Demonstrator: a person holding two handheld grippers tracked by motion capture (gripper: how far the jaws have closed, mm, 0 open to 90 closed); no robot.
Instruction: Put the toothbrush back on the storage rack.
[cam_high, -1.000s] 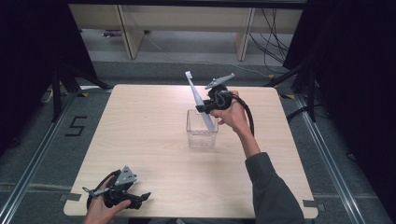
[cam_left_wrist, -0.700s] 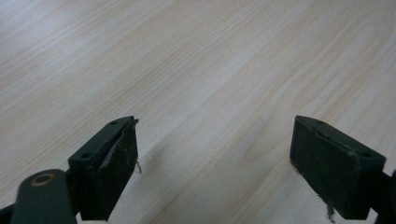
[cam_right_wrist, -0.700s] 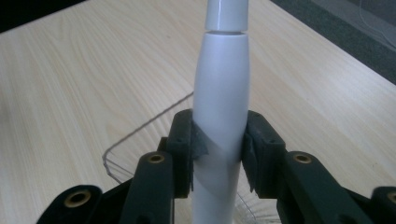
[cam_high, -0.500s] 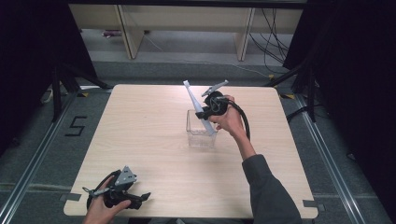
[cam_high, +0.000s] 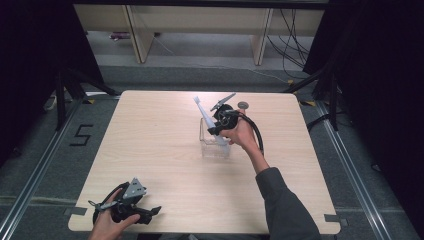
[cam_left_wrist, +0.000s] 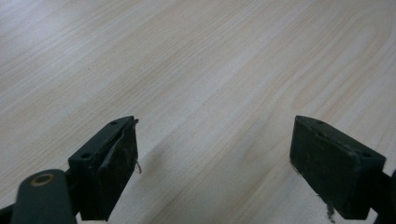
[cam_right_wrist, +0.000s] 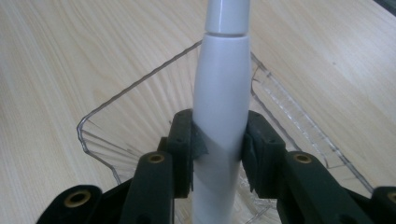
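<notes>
Two claws are at work, but one does all the moving. The right claw (cam_high: 220, 126) has come down since a second ago, and its white stick (cam_right_wrist: 219, 116), pinched tight between both pads, now dips into the clear box (cam_high: 214, 145) near the worktop (cam_high: 165, 150) middle. Before, the stick hung higher, tip pointing to eleven o'clock. I think it will soon be let go inside. The left claw (cam_left_wrist: 215, 172) has stayed at seven o'clock, spread wide, holding nothing.

Lab recording bay: black curtains (cam_high: 30, 60), floor rails (cam_high: 35, 175), loose cables (cam_high: 295, 30).
</notes>
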